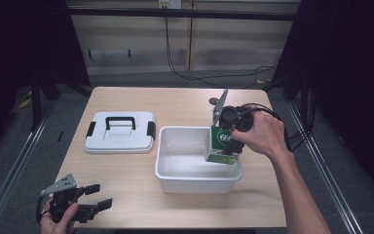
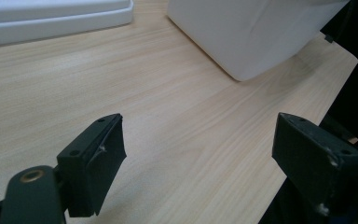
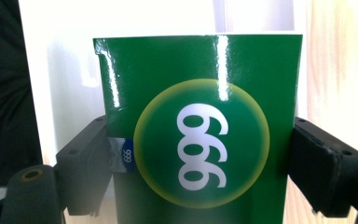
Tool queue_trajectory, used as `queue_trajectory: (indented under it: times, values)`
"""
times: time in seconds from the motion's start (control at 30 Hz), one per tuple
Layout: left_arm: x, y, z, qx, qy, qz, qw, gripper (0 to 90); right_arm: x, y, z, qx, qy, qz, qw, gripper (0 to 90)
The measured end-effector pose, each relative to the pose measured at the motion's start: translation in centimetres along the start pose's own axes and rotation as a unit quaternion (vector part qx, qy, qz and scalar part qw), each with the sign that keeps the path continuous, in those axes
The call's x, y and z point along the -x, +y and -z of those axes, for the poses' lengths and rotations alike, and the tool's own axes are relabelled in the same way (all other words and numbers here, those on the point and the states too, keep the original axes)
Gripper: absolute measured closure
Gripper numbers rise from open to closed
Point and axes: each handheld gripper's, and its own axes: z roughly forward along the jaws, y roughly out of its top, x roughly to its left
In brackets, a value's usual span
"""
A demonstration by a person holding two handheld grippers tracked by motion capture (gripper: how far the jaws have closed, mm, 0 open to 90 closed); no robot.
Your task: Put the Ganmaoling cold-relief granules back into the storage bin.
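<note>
right tool [image 3: 200, 154] clamps the glossy green "999" carton [image 3: 200, 130] over the white plastic tub [image 1: 197, 168]; slick sides could slip. left tool [image 2: 196, 154] gapes apart.

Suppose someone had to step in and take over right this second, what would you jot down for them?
Right hand-held gripper: shut on the green box, holding it at the right end of the white tub.
Left hand-held gripper: open, holding nothing, low over the table's near left corner.
White lid: off, flat on the table left of the tub.
Done: box picked up.
Left: probably set the box down in the tub, let go, perhaps fit the lid.
</note>
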Motion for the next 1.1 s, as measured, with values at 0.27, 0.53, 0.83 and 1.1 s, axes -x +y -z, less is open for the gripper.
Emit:
queue_trajectory:
  times: [0.27,0.53,0.83,1.1]
  values:
    - [0.0,0.0,0.0,0.001,-0.001,-0.001,1.0,17.0,0.2,0.7,-1.4,-0.029,0.007,0.013,0.9995,15.6]
    - [0.0,0.0,0.0,0.002,-0.001,-0.001,1.0,17.0,0.3,1.2,-2.5,-0.049,0.004,0.02,0.9986,15.5]
    - [-0.1,0.0,0.1,0.002,-0.001,-0.001,1.0,17.0,0.1,1.8,-4.0,-0.075,0.007,0.034,0.9966,15.4]
    - [-0.1,0.0,0.1,0.002,-0.001,0.001,1.0,16.9,0.2,1.8,-4.6,-0.083,0.004,0.034,0.996,15.4]
